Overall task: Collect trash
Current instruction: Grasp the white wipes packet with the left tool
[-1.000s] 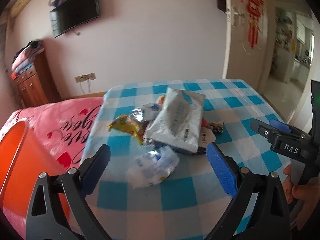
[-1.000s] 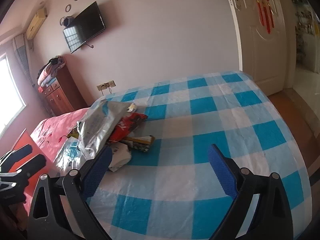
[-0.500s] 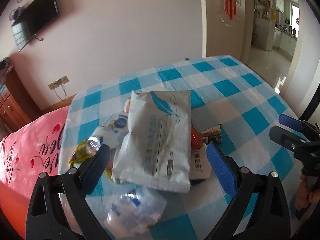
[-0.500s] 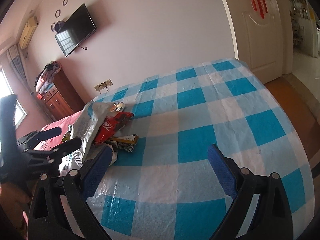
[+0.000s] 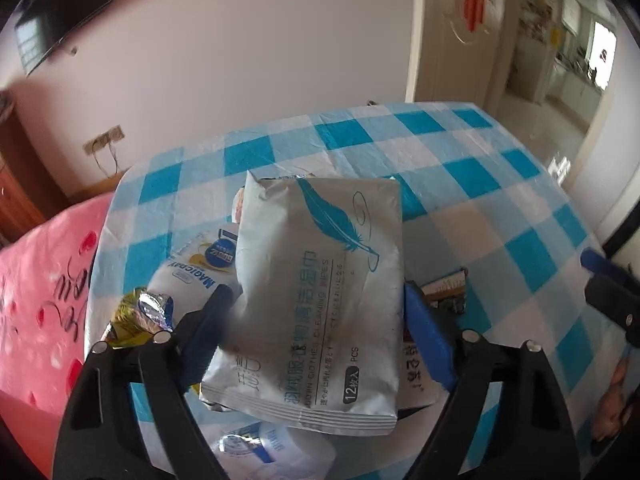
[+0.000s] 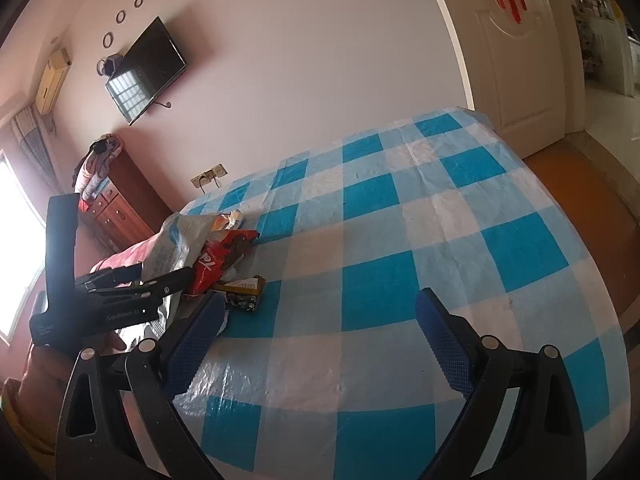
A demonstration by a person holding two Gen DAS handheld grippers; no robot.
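A table covered by a blue-and-white checked cloth (image 5: 472, 168) fills both views. In the right wrist view, bare cloth extends from 12 to 5 o'clock, and the trash pile is grouped at 9 o'clock.

In the left wrist view, a silver cleaning-wipes pack (image 5: 320, 304) with a blue feather print lies on top of the pile at centre. A white MAGICDAY packet (image 5: 192, 268) is located at 9 o'clock of it, partly underneath. A crumpled yellow foil wrapper (image 5: 136, 316) lies further toward 9 o'clock. A clear blue-printed wrapper (image 5: 268, 448) is seen at 6 o'clock. A small dark-and-yellow box (image 5: 448, 292) is seen at 3 o'clock.

The left gripper (image 5: 316, 312) is pitched steeply downward over the pile. Its jaws have just been closing, and the wipes pack is straddled by both blue pads (image 5: 428, 340). The pads sit at the pack's edges; firm pressure cannot be confirmed.

The right gripper (image 6: 316, 340) is held tilted down over bare cloth at 6 o'clock, jaws spread wide, nothing between them. A red wrapper (image 6: 220, 256) is visible beside the pack.
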